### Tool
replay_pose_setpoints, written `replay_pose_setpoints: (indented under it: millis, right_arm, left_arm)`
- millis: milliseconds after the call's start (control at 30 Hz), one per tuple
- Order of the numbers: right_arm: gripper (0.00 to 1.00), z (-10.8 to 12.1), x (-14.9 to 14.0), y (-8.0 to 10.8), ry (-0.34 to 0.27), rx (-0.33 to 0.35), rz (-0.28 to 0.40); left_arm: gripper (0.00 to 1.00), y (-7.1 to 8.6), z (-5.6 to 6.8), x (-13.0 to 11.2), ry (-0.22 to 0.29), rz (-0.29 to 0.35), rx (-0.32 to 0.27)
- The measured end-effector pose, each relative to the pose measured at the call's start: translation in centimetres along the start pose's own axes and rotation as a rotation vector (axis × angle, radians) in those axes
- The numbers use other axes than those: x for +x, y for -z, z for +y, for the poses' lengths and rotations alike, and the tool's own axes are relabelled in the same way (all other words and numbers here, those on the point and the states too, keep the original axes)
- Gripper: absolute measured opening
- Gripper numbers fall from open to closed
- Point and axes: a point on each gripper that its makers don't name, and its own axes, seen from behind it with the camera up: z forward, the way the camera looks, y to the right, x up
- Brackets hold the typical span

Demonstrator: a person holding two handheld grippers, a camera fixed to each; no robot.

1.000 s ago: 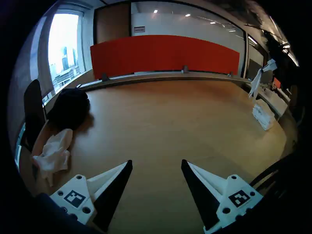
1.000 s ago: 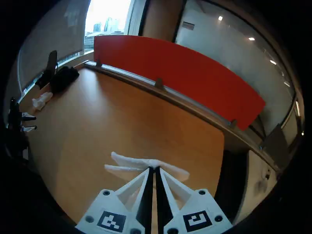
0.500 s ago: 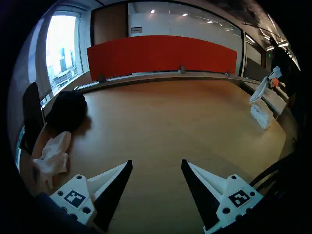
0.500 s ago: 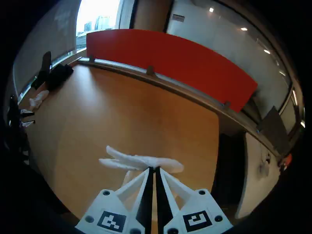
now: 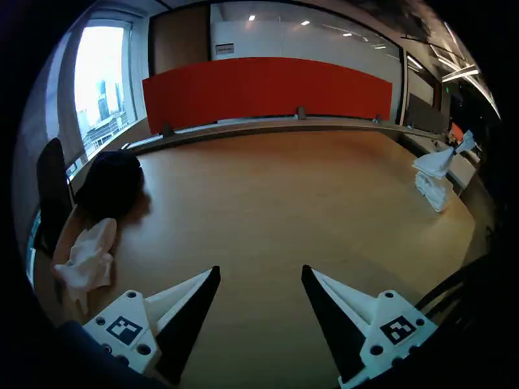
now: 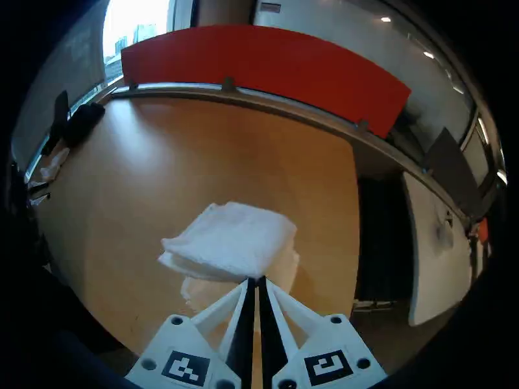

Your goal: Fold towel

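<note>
the wooden table carries a black bag, a crumpled cloth and folded towels.

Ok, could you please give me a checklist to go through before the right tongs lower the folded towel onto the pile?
1. Right tongs shut on the folded towel: ok.
2. Towel hangs over the pile: ok.
3. Pile stacked straight: cannot tell, mostly hidden.
4. Left tongs open, far from the pile: ok.
5. Crumpled towel by the black bag ready for the next fold: ok.
</note>
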Motion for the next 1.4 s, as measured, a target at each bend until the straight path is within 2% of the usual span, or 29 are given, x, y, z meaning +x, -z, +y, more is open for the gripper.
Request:
replay_pose_setpoints:
  millis: [467, 1000, 1400]
  right_arm:
    - [0.04, 1.3, -5.6, -2.1, -0.091, -0.015, -0.088]
    - [0.04, 2.2, -8.6, -2.7, -0.163, -0.031, -0.134]
    - [0.04, 1.7, -10.2, -2.9, -0.164, -0.024, -0.17]
  left_arm:
    - [0.93, 0.3, -0.3, -0.3, -0.007, -0.005, 0.01]
    - [0.93, 0.5, -0.3, -0.5, -0.009, -0.009, 0.018]
    - [0.93, 0.6, -0.4, -0.6, -0.009, -0.012, 0.022]
